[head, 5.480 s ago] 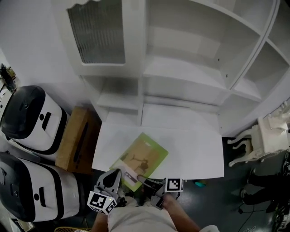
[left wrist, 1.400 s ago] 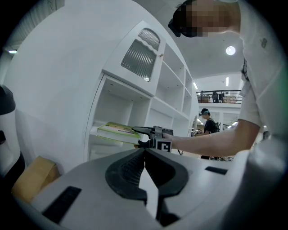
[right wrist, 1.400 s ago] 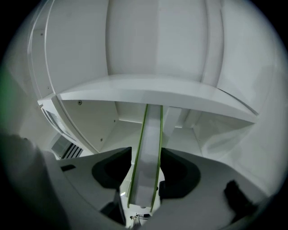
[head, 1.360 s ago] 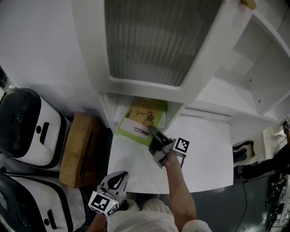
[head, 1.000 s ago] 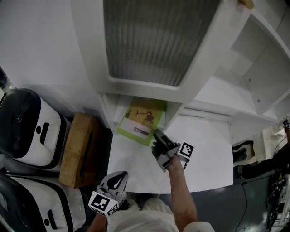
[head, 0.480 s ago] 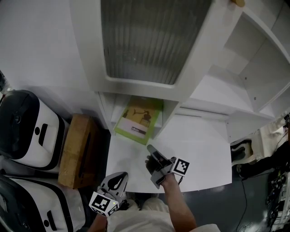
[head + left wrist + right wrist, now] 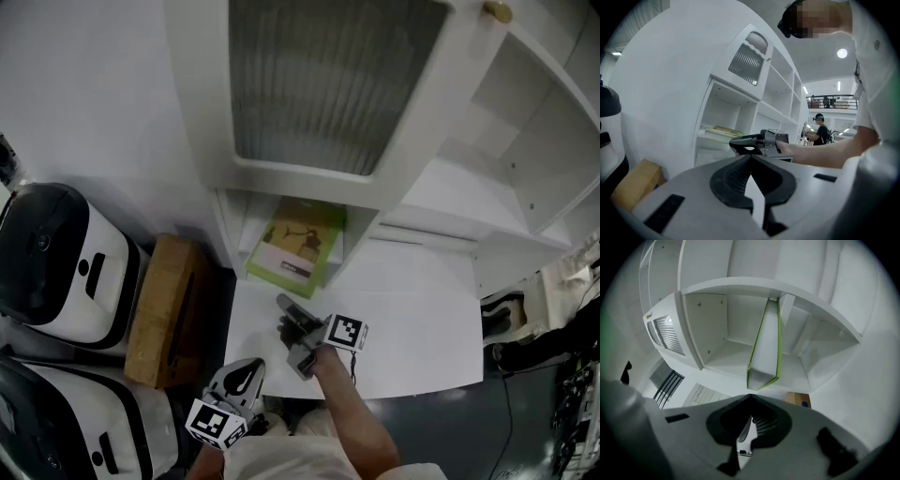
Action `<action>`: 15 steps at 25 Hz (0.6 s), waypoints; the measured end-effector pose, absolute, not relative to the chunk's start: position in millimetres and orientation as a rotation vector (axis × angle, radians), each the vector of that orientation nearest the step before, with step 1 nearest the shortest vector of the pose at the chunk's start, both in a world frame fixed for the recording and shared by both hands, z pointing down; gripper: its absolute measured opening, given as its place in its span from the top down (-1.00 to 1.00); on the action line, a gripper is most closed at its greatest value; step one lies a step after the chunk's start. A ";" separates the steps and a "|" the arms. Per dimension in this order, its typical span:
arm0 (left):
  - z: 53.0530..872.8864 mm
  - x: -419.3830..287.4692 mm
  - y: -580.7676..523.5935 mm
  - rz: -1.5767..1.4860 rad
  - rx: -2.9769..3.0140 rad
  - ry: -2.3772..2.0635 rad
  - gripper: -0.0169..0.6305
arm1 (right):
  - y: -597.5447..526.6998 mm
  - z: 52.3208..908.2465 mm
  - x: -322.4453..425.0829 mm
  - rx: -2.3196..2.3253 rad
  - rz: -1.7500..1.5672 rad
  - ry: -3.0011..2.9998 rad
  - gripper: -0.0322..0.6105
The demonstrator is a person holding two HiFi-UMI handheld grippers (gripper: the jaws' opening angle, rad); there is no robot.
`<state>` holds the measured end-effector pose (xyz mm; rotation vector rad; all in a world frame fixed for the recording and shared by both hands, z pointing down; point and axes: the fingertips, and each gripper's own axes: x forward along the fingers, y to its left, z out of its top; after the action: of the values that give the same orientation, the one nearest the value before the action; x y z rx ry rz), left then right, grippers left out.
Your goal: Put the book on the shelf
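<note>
The green book (image 7: 298,246) lies flat in the low shelf compartment (image 7: 246,225) under the cabinet door, its near end sticking out over the edge. In the right gripper view the book (image 7: 765,350) rests on the shelf ahead, apart from the jaws. My right gripper (image 7: 282,304) hovers over the white table (image 7: 412,319), a short way in front of the book, shut and empty. My left gripper (image 7: 249,364) hangs at the table's near edge, also shut and empty. From the left gripper view, the right gripper (image 7: 749,142) shows ahead of the book (image 7: 723,131).
A cabinet door with ribbed glass (image 7: 328,84) overhangs the shelf. Two white and black appliances (image 7: 56,248) and a cardboard box (image 7: 159,309) stand at the left. Open shelf bays (image 7: 525,141) run to the right. A white ornate chair (image 7: 572,272) stands at the right edge.
My right gripper has let go of the book, drawn back from the shelf toward the table's near side and closed its jaws. The book stays on the shelf. The left gripper has not moved.
</note>
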<state>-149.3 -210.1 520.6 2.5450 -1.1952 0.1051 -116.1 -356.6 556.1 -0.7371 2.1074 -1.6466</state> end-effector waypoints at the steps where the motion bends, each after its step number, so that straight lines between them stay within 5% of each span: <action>1: 520.8 -150.0 -209.6 0.105 2.543 -1.197 0.92 | -361.1 556.6 -116.7 -0.742 -1.648 2.102 0.86; 15: 523.9 -156.4 -207.3 0.117 2.534 -1.200 0.92 | -405.0 563.3 -77.1 -0.848 -1.570 2.016 0.86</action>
<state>-156.4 -207.3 523.9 2.5336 -1.2002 0.1171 -77.1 -405.0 563.3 -0.8476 2.0159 -1.5703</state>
